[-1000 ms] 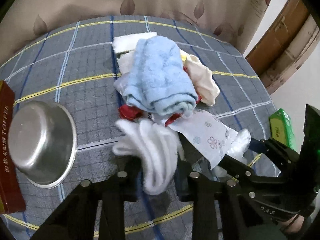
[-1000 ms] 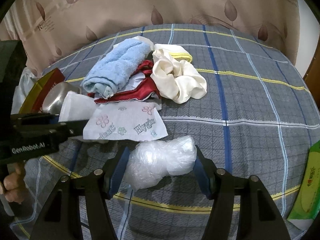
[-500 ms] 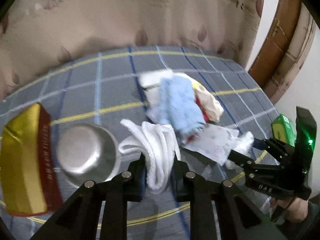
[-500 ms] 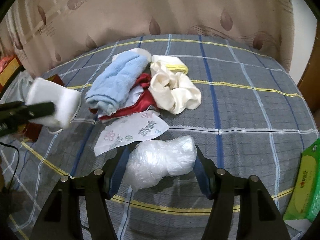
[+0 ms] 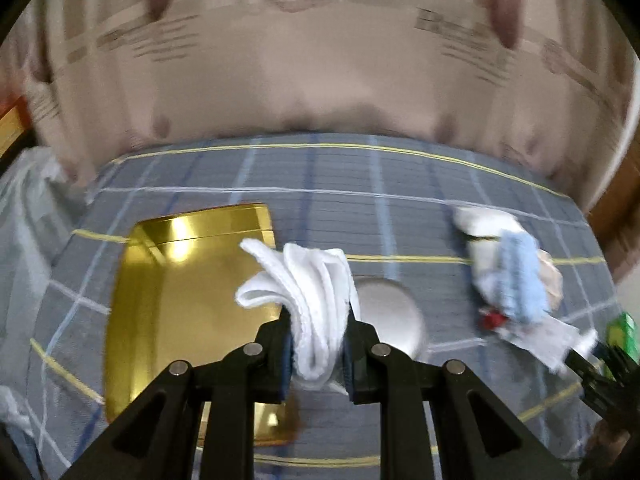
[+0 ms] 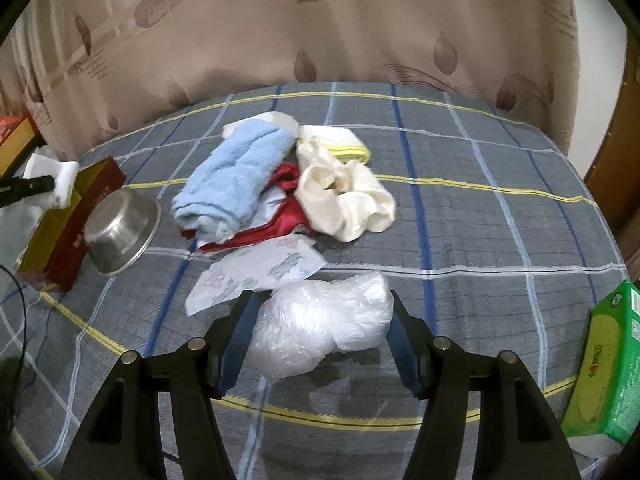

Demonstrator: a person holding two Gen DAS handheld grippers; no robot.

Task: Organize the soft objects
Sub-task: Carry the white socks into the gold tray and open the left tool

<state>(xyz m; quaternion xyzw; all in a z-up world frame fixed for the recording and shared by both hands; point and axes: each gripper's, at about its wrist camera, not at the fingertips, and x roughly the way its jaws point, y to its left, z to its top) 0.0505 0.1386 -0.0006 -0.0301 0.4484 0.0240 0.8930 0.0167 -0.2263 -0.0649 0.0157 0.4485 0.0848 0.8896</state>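
Grey plaid bedcover [image 6: 460,216], beige "R"-lettered curtain [image 6: 360,20]; left gripper [image 5: 316,350] clamps white cloth [image 5: 308,300], right gripper [image 6: 320,320] half-open, pressing clear plastic bag [image 6: 320,320]

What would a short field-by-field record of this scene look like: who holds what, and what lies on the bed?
left gripper: shut on the white cloth, lifted over the gold box
right gripper: closed around the clear plastic bag
pile: blue towel, red cloth, cream cloth
beside pile: printed tissue pack, flat
metal bowl: tipped against the box's red side
green tissue pack: at the right edge
surface: grey plaid bedspread
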